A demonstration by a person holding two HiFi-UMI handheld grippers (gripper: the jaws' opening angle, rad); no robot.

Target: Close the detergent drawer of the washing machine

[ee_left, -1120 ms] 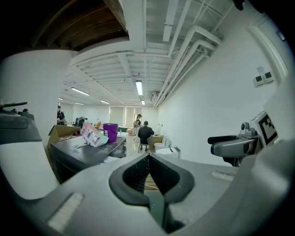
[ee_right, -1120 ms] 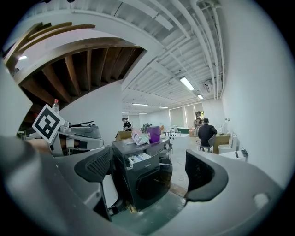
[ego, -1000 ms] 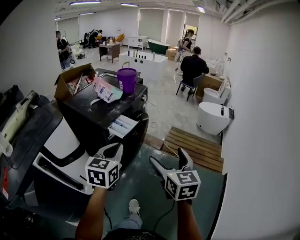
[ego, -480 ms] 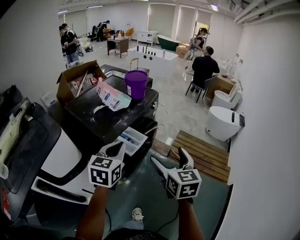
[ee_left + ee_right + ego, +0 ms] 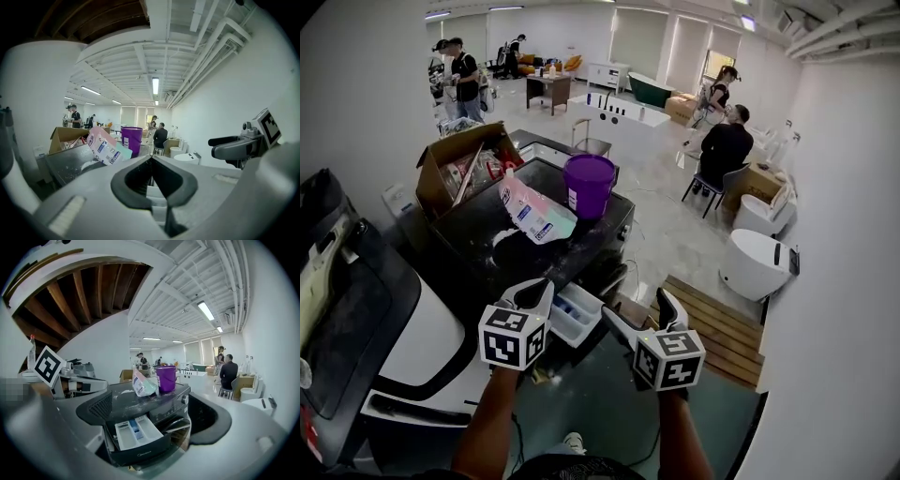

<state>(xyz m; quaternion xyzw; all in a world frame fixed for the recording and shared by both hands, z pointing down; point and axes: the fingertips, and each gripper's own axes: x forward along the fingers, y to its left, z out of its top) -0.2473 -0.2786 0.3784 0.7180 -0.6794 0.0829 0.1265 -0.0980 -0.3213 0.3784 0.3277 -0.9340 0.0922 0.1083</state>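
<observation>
Drawer status: detergent drawer (image 5: 136, 431) stands pulled out from the front of the washing machine (image 5: 525, 246), white compartments exposed (upper left of the front, under the powder-smeared top). Left gripper (image 5: 152, 159) has its jaws pressed together, empty, tips near the drawer. Right gripper (image 5: 645, 315) has its jaws spread wide, nothing held. Best approach: meet the dark front panel squarely at mid-width and push straight in; an off-centre push would likely skew it.
</observation>
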